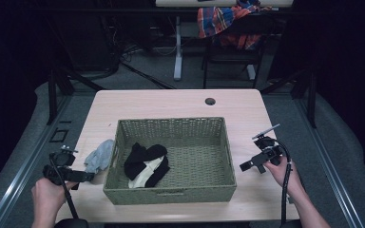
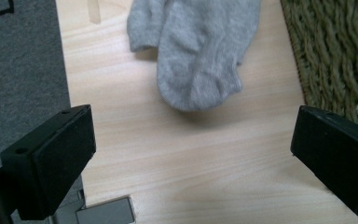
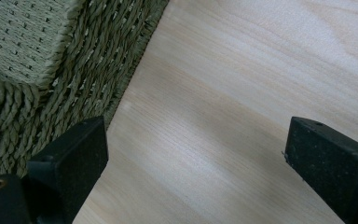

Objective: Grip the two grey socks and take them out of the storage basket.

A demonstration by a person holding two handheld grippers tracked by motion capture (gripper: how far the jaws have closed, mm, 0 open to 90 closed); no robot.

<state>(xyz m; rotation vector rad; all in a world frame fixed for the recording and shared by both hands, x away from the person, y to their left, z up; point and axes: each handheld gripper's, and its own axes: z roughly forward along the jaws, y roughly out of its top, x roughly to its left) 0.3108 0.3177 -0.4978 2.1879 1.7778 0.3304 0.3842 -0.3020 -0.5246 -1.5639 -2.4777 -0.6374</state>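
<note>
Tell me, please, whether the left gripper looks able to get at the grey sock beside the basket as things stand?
Probably yes: the left gripper is open, and only bare table lies between it and the grey sock.

Grey sock [image 2: 193,51] top beyond frame edge

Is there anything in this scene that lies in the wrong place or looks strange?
Yes: the grey sock lies on the table, just outside the left wall of the woven basket, while the black and cream socks lie bunched inside it. The left gripper stands open before the grey sock, not touching it. Nothing looks spilled or damaged.
</note>
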